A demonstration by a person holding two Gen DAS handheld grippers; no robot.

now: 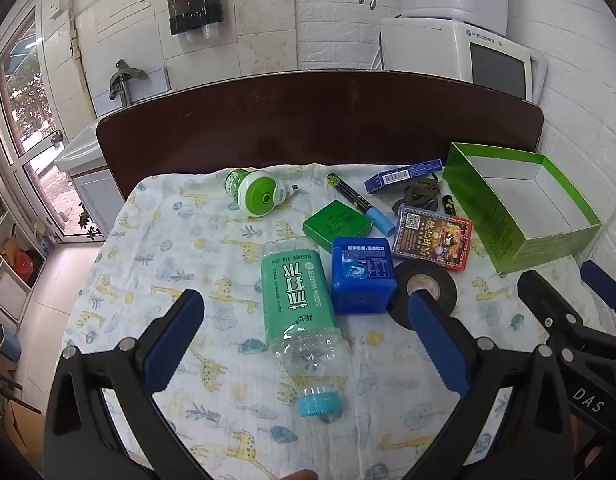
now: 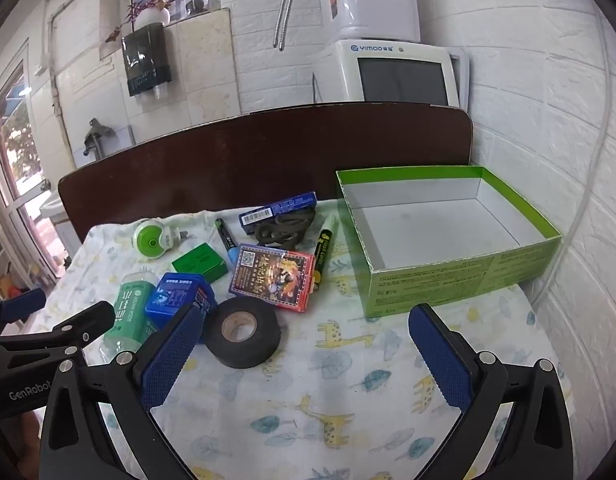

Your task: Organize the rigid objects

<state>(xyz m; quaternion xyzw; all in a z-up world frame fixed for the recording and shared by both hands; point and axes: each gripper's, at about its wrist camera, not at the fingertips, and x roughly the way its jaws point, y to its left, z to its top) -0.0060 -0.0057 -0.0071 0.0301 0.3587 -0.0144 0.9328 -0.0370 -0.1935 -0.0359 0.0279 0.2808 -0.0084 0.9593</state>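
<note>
Nothing is packed yet: the green box sits empty. Both the left gripper and right gripper hover with jaws spread wide, holding nothing. Next, I'd guess, one must close on something near, perhaps the tape roll.

Both tongs are black plastic frames with silver rivets. Left tongs and right tongs carry ridged blue pads.

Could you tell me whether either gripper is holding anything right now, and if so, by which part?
Nothing is held. The left gripper is wide open above the lying bottle, and the right gripper is wide open over bare cloth.
</note>
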